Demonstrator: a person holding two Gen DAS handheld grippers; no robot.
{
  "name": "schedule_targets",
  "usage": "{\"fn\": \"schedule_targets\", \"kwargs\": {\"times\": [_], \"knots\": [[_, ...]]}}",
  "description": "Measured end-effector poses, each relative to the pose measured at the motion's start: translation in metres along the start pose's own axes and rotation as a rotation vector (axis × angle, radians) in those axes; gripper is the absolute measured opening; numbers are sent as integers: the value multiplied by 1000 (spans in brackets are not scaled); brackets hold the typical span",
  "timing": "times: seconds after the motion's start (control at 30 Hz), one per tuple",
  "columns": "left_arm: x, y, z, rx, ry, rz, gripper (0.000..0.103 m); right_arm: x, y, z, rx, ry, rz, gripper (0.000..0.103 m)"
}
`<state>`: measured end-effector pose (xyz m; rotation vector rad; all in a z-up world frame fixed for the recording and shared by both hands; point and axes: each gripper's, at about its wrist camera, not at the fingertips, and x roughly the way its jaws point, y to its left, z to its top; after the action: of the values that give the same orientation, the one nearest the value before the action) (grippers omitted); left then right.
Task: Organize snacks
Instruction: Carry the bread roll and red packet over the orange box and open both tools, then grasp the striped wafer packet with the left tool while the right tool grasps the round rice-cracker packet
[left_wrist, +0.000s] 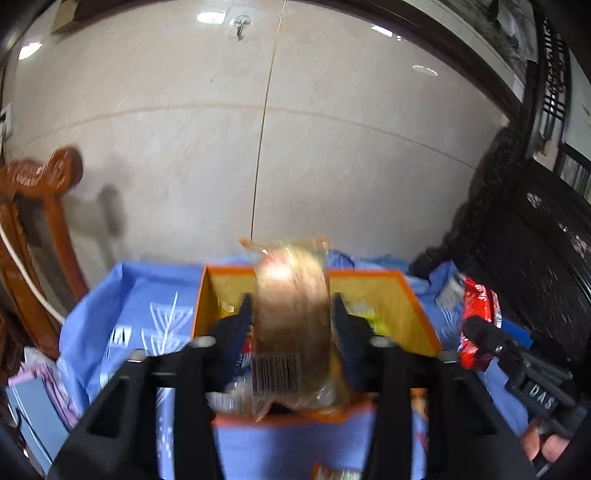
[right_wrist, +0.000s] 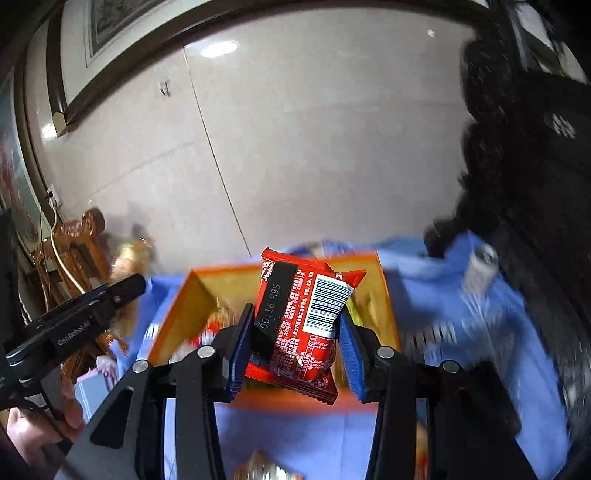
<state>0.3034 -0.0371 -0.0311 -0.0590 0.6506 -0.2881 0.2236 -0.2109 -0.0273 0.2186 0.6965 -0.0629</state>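
An orange box (left_wrist: 417, 299) with a yellow inside stands on a blue cloth; it also shows in the right wrist view (right_wrist: 177, 306). My left gripper (left_wrist: 291, 317) is shut on a clear-wrapped golden pastry (left_wrist: 291, 291) with a barcode, held over the box. My right gripper (right_wrist: 295, 332) is shut on a red snack packet (right_wrist: 299, 314) with a barcode, also held over the box. The red packet shows at the right of the left wrist view (left_wrist: 480, 321). Several snacks lie inside the box (right_wrist: 210, 328), blurred.
The blue cloth (left_wrist: 147, 306) covers the table. A carved wooden chair (left_wrist: 40, 206) stands at the left. A dark cabinet (left_wrist: 535, 240) stands at the right. A can (right_wrist: 480, 269) lies on the cloth at the right. A tiled wall is behind.
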Motion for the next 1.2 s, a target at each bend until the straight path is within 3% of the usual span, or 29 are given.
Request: {"fn": "schedule_targets", "kwargs": {"times": [0.03, 0.1, 0.2, 0.37, 0.67, 0.87, 1.03, 1.2], "knots": [[9, -2, 9, -5, 3, 46, 98, 6, 0, 7, 1, 1, 12, 55], [21, -2, 20, -7, 23, 132, 99, 22, -1, 21, 8, 24, 28, 81], [19, 1, 17, -29, 29, 117, 99, 17, -7, 26, 21, -3, 44, 81], [15, 13, -21, -49, 88, 108, 99, -5, -22, 3, -11, 9, 46, 82], [-2, 7, -115, -77, 196, 32, 99, -60, -95, -93, 102, 152, -64, 87], [-16, -19, -163, 2, 258, -43, 99, -89, -119, -157, 62, 236, -160, 87], [-24, -35, -188, 48, 297, -74, 99, -84, -119, -179, 26, 271, -168, 87], [-29, -42, -198, 59, 328, -77, 99, -52, -127, -183, 92, 297, -130, 89]]}}
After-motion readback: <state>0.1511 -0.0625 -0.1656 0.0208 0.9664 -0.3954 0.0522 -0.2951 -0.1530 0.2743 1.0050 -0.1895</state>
